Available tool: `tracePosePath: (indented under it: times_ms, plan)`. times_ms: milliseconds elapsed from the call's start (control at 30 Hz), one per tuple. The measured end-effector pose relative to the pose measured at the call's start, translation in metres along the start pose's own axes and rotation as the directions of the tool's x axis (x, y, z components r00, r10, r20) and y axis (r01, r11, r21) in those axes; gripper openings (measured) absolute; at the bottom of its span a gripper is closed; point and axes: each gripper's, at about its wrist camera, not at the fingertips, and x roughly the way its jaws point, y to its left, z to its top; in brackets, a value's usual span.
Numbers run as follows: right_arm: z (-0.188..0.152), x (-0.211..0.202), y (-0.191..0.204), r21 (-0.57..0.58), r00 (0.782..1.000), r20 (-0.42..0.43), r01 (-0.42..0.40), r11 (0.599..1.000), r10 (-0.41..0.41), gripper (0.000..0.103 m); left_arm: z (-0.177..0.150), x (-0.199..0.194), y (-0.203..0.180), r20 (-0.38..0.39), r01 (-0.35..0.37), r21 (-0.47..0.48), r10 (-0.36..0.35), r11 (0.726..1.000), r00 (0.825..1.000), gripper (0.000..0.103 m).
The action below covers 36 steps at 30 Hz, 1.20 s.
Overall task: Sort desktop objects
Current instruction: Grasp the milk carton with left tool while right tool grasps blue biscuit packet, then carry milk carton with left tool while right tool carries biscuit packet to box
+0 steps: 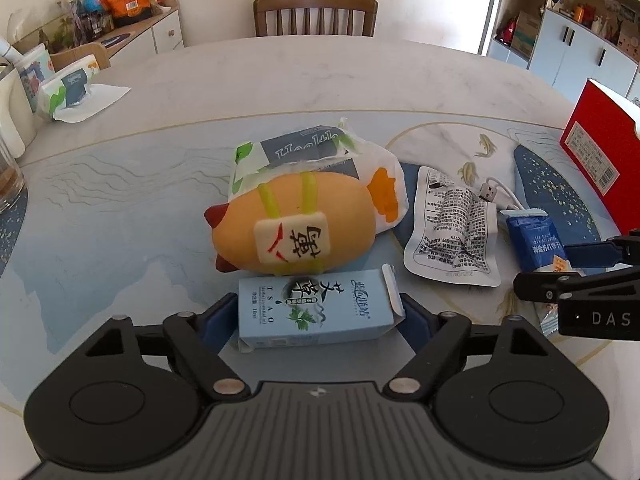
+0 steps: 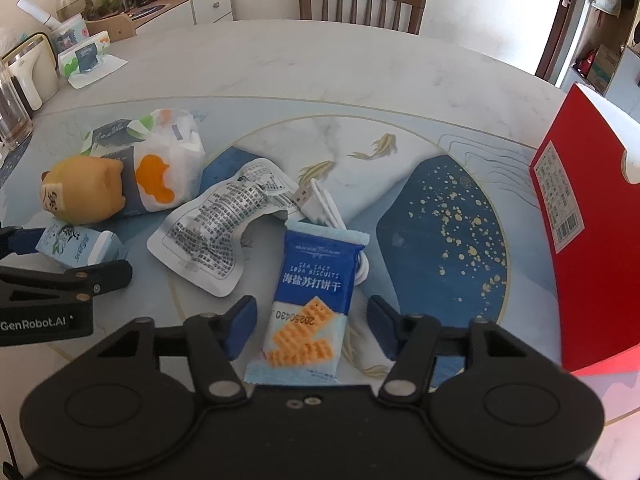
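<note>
A light-blue carton [image 1: 316, 312] lies on the table just in front of an orange plush toy [image 1: 296, 228]. My left gripper [image 1: 318, 320] has its blue pads against the carton's two ends. A blue sea-salt biscuit packet [image 2: 316, 288] lies between the fingers of my right gripper [image 2: 312, 320], with a gap on each side, so that gripper is open. A white USB cable [image 2: 316, 200] pokes out from under the packet's far end. Beside the packet lies a crumpled white sachet [image 2: 216, 236]. Behind the toy sits a tissue pack [image 1: 316, 160].
A red box [image 2: 580, 220] stands upright at the right edge of the table [image 2: 360, 72]. A second tissue pack [image 1: 72, 92], a white appliance and a glass [image 1: 8, 176] stand at the far left. A wooden chair [image 1: 316, 12] is beyond the table.
</note>
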Motion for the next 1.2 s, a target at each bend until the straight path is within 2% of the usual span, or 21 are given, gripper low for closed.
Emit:
tracePosePath:
  times_ms: [67,167,233,700,1000,1200]
  plan:
    - [0.0,-0.001,0.0,-0.001,1.0,0.002,0.0,1.0,0.0,0.054,0.0,-0.001,0.001,0.005,-0.002,-0.004,0.002,1.0,1.0,0.078]
    - [0.0,-0.003,0.0,0.004,1.0,0.006,0.0,1.0,0.0,0.041,-0.001,-0.002,0.002,0.008,0.002,-0.004,-0.002,1.0,1.0,0.074]
    - [0.0,-0.004,-0.001,0.012,1.0,0.004,0.0,1.0,0.0,0.038,-0.002,-0.003,0.002,0.009,0.007,-0.003,-0.007,1.0,1.0,0.074]
    - [-0.016,-0.016,-0.005,0.029,1.0,-0.012,-0.009,1.0,0.009,0.036,-0.017,-0.017,-0.007,0.002,0.053,0.021,-0.053,0.998,0.999,0.073]
    - [-0.037,-0.037,-0.012,0.052,0.999,-0.023,-0.039,0.998,0.041,0.036,-0.034,-0.036,-0.019,-0.035,0.125,0.067,-0.123,0.99,0.992,0.072]
    - [-0.045,-0.054,-0.016,0.059,0.997,-0.021,-0.071,0.996,0.072,0.036,-0.035,-0.048,-0.031,-0.059,0.178,0.093,-0.173,0.98,0.983,0.072]
